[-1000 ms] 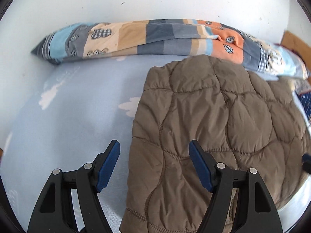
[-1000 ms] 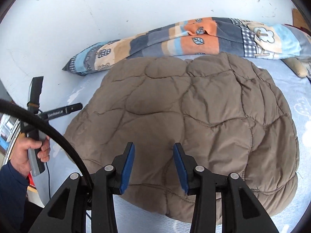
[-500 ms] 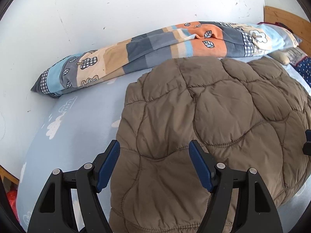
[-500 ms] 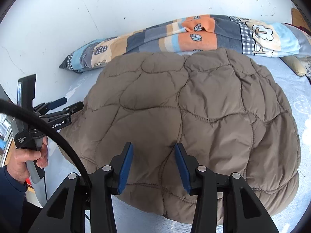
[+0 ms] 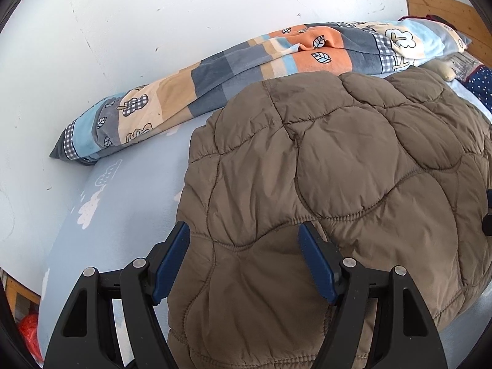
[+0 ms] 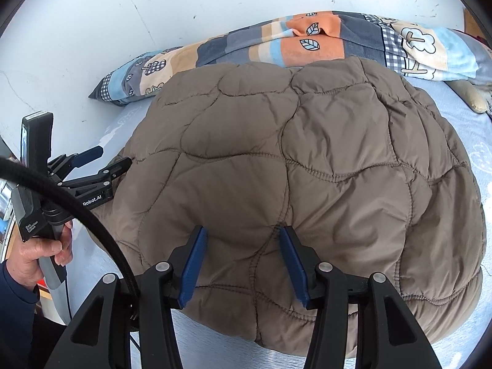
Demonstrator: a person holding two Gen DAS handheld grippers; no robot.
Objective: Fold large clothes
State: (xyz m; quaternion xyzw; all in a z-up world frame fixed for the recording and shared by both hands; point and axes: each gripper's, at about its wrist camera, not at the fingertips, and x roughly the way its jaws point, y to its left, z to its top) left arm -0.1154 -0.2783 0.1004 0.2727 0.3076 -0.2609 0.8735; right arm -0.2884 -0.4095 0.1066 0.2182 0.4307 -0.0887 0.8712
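A brown quilted puffer jacket [image 5: 338, 169] lies spread on the light blue bed sheet [image 5: 129, 203]; it also fills the right wrist view [image 6: 307, 160]. My left gripper [image 5: 244, 243] is open and empty, its jaws wide apart over the jacket's left edge. It shows from the side in the right wrist view [image 6: 104, 160], at the jacket's left edge. My right gripper [image 6: 243, 246] is open and empty, hovering over the jacket's near part.
A long patchwork pillow [image 5: 246, 70] lies along the white wall [image 5: 153, 30] behind the jacket, also in the right wrist view [image 6: 307, 43]. A wooden headboard [image 5: 446, 15] is at the far right. The person's hand [image 6: 40, 252] holds the left gripper's handle.
The left gripper has swung right and moved over the jacket's left edge. The right gripper has come slightly closer to the jacket. Both stay open.
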